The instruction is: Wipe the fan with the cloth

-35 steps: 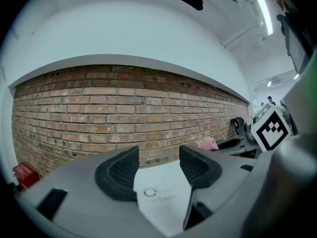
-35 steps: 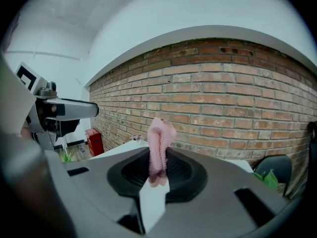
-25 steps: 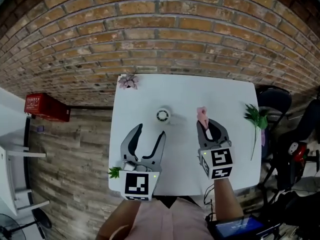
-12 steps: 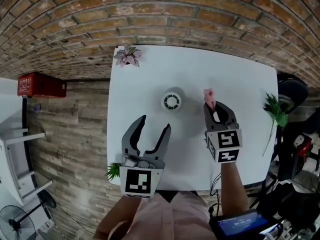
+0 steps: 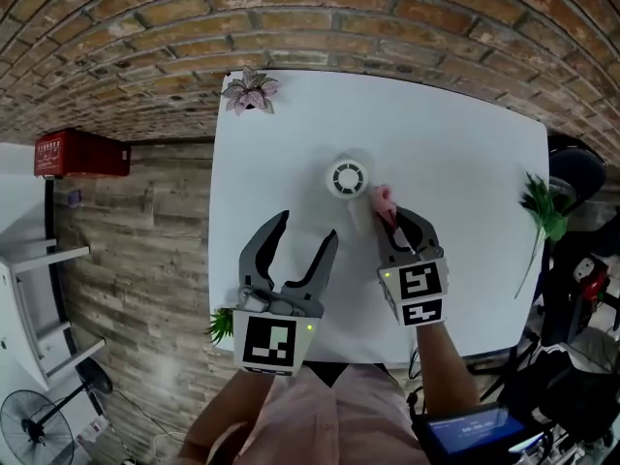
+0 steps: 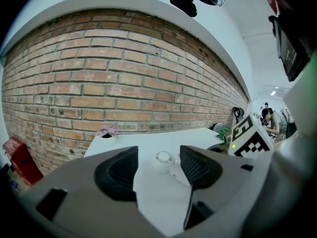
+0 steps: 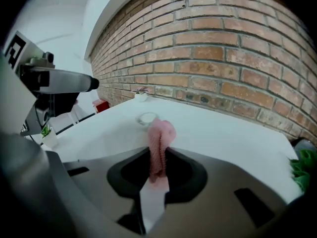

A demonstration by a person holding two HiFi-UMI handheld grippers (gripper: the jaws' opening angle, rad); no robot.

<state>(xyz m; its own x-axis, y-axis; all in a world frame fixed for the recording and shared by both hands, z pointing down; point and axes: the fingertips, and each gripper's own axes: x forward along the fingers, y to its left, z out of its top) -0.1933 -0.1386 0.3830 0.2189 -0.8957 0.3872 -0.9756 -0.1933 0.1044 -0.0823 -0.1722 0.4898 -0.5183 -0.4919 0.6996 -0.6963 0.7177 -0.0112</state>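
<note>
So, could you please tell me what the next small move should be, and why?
Probably ease the right gripper slightly toward the fan so the pink cloth meets its side: the jaws are shut on the cloth, whose free end hangs just beside the fan, seemingly not yet touching it.

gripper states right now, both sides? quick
Left gripper: open, nothing between its jaws; the fan stands ahead of it.
Right gripper: shut on the pink cloth.
</note>
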